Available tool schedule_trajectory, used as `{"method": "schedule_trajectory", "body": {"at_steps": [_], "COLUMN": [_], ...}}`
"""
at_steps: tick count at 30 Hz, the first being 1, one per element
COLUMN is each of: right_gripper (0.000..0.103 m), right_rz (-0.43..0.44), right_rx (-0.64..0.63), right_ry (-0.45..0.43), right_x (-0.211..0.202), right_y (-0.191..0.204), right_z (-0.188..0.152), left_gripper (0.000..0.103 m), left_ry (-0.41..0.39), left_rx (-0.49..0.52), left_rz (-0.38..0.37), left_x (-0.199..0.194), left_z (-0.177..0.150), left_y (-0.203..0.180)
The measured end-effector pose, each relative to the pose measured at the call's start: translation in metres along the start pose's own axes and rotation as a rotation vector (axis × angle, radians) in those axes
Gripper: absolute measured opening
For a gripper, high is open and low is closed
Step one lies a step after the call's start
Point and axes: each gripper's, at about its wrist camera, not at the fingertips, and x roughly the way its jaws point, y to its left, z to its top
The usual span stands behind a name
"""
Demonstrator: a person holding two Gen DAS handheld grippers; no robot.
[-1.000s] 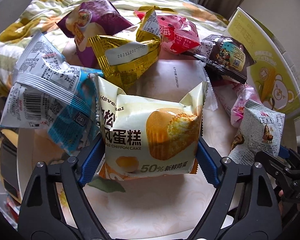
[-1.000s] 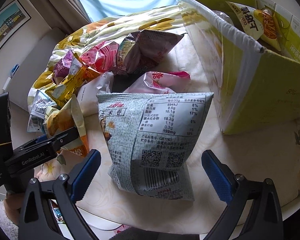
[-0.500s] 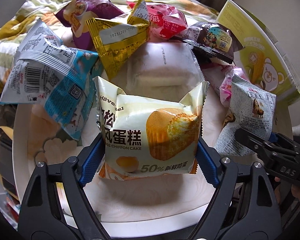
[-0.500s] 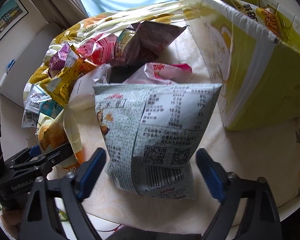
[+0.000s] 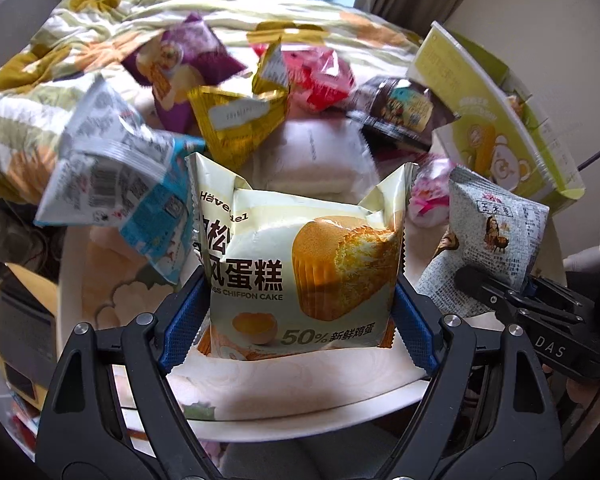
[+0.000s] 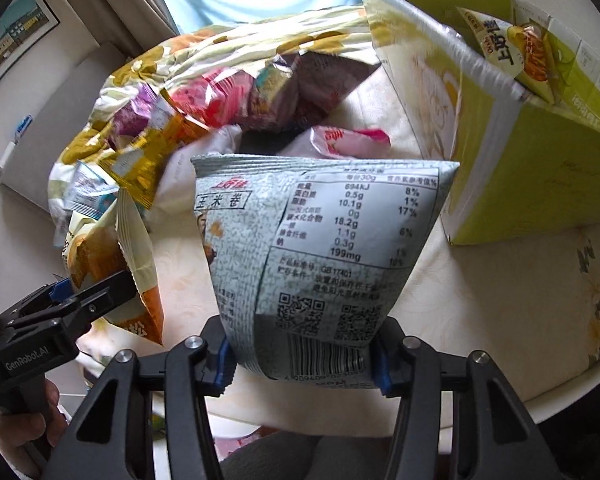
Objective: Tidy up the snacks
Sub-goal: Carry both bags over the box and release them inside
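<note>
**Both grippers loaded: carry each packet to the box without squeezing harder**

Left wrist view: your left gripper (image 5: 297, 312) pinches the chiffon cake packet (image 5: 304, 264) by its side edges, low over the round table (image 5: 300, 408), with the loose snack pile (image 5: 235, 120) behind it; the packet is soft, so hold this pressure and lift straight before you swing toward the green box (image 5: 496, 128) at the right. Right wrist view: your right gripper (image 6: 302, 356) grips the grey corn-roll bag (image 6: 320, 248) at its bottom seam, just beside the box, which already holds one snack (image 6: 512, 48). I'd judge the bag goes in first; clear the near wall, then release.
</note>
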Motion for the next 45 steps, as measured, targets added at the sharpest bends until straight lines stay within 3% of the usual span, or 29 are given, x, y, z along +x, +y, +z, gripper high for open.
{"method": "schedule_trajectory", "body": {"at_steps": [10, 15, 21, 29, 33, 42, 45], "right_gripper": [0.049, 0.049, 0.049, 0.049, 0.049, 0.049, 0.049], "right_rz": [-0.006, 0.009, -0.031, -0.089, -0.094, -0.083, -0.063], "right_rx": [-0.012, 0.013, 0.007, -0.005, -0.012, -0.042, -0.040], "right_ry": [-0.123, -0.186, -0.251, -0.258, -0.251, -0.172, -0.152], "right_x": [-0.082, -0.123, -0.156, -0.172, -0.173, -0.159, -0.154], "right_y": [0.017, -0.001, -0.035, -0.112, -0.145, -0.213, -0.226], "right_z": [0.024, 0.045, 0.072, 0.107, 0.117, 0.132, 0.134], "left_gripper": [0.083, 0.083, 0.083, 0.084, 0.085, 0.085, 0.093], "left_ry": [-0.119, -0.159, -0.199, -0.202, -0.157, -0.048, -0.008], "left_rx": [0.124, 0.177, 0.212, 0.220, 0.207, 0.182, 0.188], "left_rz": [-0.020, -0.051, -0.087, -0.129, -0.143, -0.072, -0.023], "left_x": [-0.074, -0.094, -0.095, -0.063, -0.025, 0.059, 0.079], "left_z": [0.048, 0.078, 0.106, 0.136, 0.147, 0.145, 0.141], "left_y": [-0.030, -0.061, -0.118, -0.217, -0.263, -0.328, -0.339]}}
